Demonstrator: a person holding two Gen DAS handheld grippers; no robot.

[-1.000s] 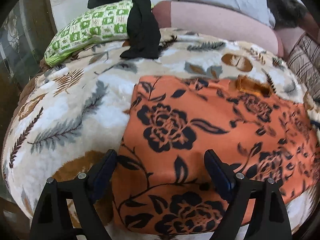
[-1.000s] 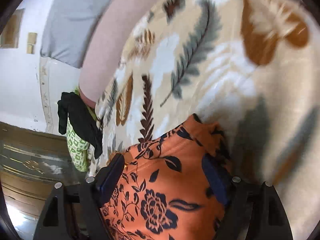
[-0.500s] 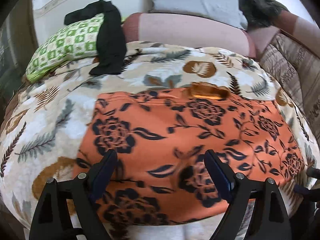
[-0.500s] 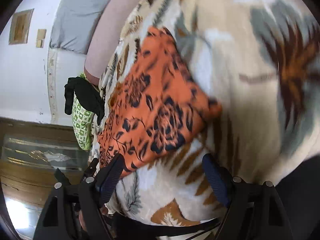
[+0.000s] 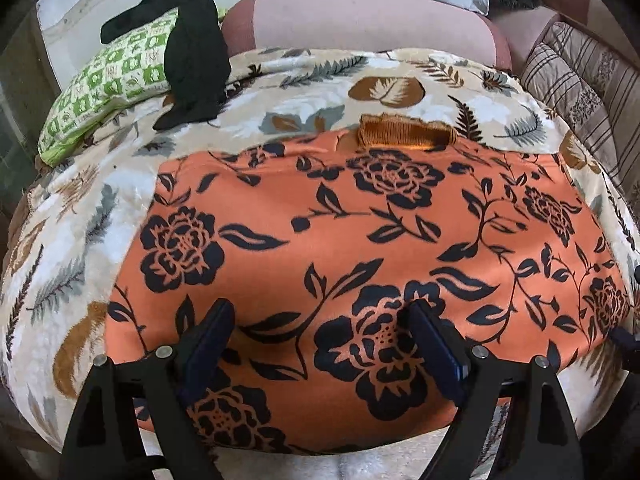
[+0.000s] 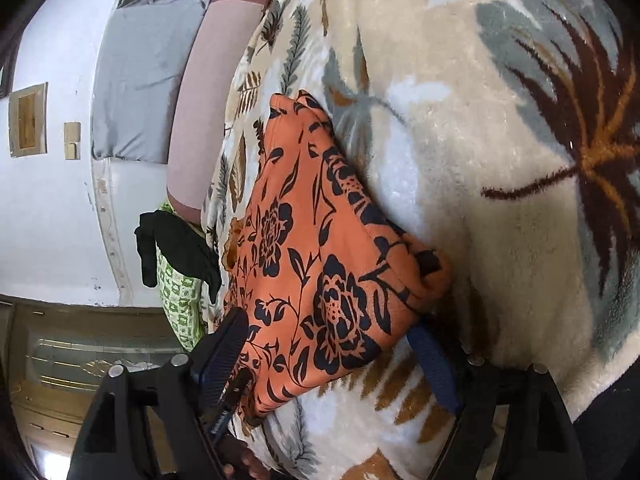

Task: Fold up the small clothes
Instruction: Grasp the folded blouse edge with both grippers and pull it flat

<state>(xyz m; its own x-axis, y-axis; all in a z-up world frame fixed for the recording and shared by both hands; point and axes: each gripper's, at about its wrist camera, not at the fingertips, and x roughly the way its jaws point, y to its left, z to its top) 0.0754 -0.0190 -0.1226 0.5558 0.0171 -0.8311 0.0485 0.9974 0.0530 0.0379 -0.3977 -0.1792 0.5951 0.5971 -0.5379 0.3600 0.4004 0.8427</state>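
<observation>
Just one orange floral garment [image 5: 360,264], two pillows

A bed covered by a cream leaf-print blanket [image 5: 100,208] carries everything. An orange garment with black flowers [image 5: 340,248] lies spread flat on it. A green checked pillow [image 5: 112,80] rests at the far edge, a black cloth [image 5: 196,52] draped over it.

Left claw [image 5: 320,344] and right claw [image 6: 328,344] both gape wide, pointing downward.
</observation>
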